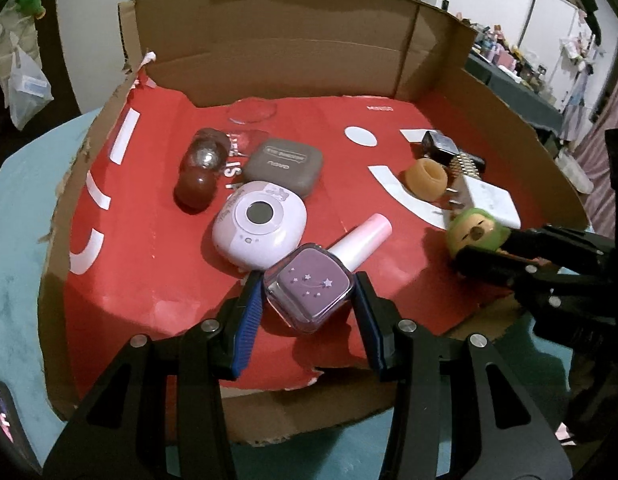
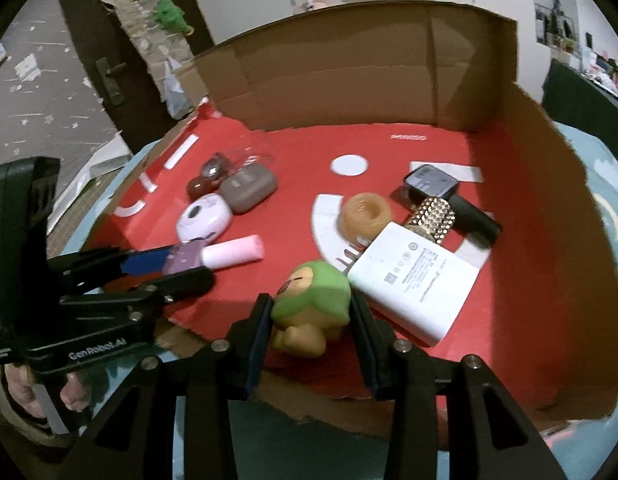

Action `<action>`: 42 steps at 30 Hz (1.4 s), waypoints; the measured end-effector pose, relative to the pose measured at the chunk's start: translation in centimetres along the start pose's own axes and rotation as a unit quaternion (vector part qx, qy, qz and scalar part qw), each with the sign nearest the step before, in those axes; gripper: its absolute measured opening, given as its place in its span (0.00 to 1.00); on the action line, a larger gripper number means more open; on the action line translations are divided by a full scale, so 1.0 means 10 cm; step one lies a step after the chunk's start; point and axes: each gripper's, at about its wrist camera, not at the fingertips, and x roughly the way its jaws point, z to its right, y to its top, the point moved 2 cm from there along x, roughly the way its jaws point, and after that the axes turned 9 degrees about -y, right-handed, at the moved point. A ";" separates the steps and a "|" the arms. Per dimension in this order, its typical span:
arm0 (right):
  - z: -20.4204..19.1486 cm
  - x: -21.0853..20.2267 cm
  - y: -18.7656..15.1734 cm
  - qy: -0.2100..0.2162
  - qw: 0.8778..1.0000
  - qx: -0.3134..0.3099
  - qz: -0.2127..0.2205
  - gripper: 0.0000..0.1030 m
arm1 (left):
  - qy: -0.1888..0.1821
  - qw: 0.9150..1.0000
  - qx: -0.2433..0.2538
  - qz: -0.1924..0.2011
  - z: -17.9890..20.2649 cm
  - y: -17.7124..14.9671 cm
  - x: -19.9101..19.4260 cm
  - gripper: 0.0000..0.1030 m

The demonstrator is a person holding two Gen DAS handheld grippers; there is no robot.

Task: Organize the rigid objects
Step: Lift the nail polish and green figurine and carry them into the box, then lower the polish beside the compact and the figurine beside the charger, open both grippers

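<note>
- Holding one item in each hand-held gripper, I judge I am at the grasp step of sorting the rigid things in the shallow cardboard tray with the red printed liner (image 1: 157, 304)
- My left hand-held gripper (image 1: 309, 300) is clamped on the square lilac glass nail-polish bottle with the pale pink cap (image 1: 315, 286); its blue pads press the bottle's two flat sides, and the cap points away from me toward the round lilac plastic case (image 1: 259, 230)
- My right hand-held gripper (image 2: 311, 312) is clamped on the small rubbery figure with a green hood and tan body (image 2: 313, 304), which sits between the pads at the near edge of the liner, just beside the white rectangular charger block (image 2: 413, 280)
- Both items appear to rest on or just above the liner; I cannot tell whether they are lifted clear
- Next, I think, each piece needs a straight lift before it travels, so the bottle's cap does not drag on the lilac case and the figure does not knock the charger
- Left group: a dark red ball (image 1: 195, 192) and a grey rounded case (image 1: 283, 166); right group: an orange rubber ring (image 2: 365, 214) and a gold studded cylinder with a black handle (image 2: 433, 214)
</note>
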 end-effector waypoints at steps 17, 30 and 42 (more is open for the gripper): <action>0.24 0.02 0.05 -0.029 0.999 0.035 0.011 0.41 | 0.016 1.000 -0.010 0.002 -0.08 0.06 0.03 0.41; 0.23 0.02 0.05 -0.029 0.999 0.036 0.011 0.42 | 0.025 1.000 -0.010 0.001 -0.07 0.08 0.04 0.41; 0.21 -0.14 0.04 -0.031 0.998 0.037 0.034 0.62 | 0.038 0.999 -0.014 0.027 -0.05 0.07 -0.12 0.73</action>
